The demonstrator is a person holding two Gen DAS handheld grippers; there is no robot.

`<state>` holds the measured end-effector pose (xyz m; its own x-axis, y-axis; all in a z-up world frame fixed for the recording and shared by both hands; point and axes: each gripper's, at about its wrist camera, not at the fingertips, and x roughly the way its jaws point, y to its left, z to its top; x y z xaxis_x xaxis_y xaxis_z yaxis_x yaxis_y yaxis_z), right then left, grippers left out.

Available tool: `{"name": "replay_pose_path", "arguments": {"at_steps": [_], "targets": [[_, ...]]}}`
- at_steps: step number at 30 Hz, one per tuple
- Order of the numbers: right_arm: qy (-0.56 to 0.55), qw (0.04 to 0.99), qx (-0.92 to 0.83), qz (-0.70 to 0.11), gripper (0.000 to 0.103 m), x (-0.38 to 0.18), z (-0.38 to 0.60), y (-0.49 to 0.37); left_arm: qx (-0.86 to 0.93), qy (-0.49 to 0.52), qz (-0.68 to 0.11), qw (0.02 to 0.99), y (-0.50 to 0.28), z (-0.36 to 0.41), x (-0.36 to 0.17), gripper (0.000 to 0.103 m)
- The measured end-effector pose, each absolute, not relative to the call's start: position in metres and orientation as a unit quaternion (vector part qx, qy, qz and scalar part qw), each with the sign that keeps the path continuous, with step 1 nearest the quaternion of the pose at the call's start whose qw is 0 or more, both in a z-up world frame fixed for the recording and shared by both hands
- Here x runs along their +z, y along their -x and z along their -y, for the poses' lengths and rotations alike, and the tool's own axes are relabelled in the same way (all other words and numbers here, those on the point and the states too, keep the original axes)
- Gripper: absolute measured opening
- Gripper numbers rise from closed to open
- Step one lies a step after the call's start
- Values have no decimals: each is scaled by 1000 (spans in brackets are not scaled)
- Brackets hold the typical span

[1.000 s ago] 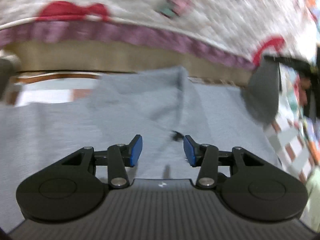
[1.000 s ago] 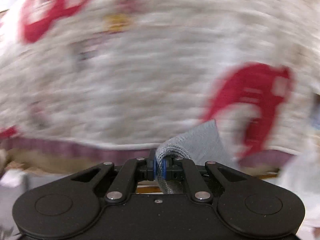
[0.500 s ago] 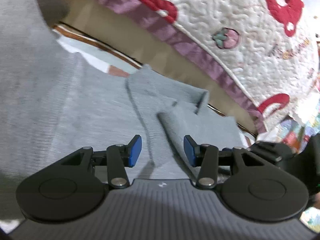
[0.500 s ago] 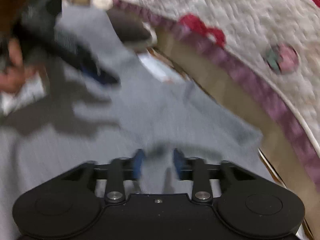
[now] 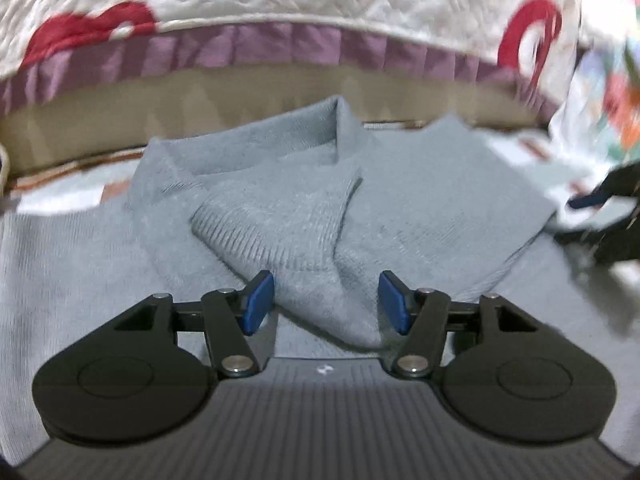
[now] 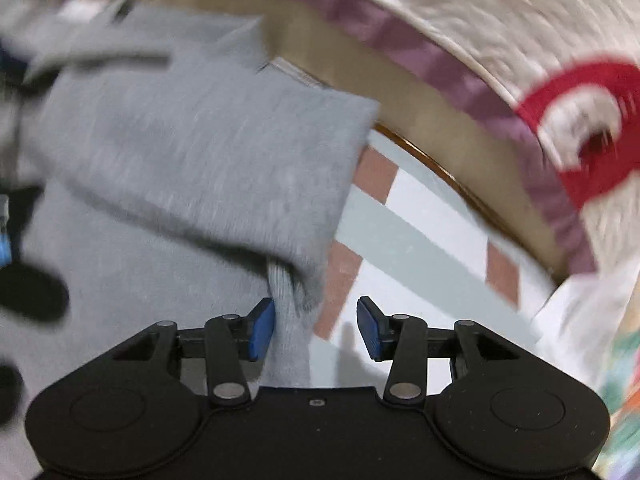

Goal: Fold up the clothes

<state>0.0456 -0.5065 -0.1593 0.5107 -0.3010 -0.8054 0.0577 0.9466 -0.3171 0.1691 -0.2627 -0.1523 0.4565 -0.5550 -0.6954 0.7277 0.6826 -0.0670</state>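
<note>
Here, risk of both folded-in sleeves of the grey sweater (image 5: 400,208), flat on the checked mat (image 6: 420,240), springing undone as left hand-held gripper (image 5: 326,302) and right hand-held gripper (image 6: 316,330) open, cloth loose between pads.

grey sweater (image 5: 420,208) on seemingly checked mat (image 6: 420,240)

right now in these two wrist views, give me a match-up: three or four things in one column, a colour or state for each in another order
Things:
1. sweater
2. quilt border
3. left gripper
4. gripper pads

Colour or state:
a. blue
b. purple
c. grey, sleeves folded in
d. jaws opening, fabric between them, not pressed

Pairs: 1-c, 2-b, 3-d, 4-a
</note>
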Motion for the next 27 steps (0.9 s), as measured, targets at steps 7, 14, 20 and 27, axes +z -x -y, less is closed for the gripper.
{"name": "replay_pose_path", "arguments": {"at_steps": [7,14,20,27], "targets": [[-46,884,-169,-433,50,-174,525,-65,-340,-83,-329,877,-190,249,-139,6],[-109,901,-191,-373,24,-171,539,-53,-303,7,-363,881,-189,196,-127,7],[-92,908,-186,-365,21,-166,546,-52,-292,5,-409,864,-189,202,-156,8],[-83,894,-199,-393,22,-181,542,-55,-272,-65,-418,864,-183,209,-159,48]]}}
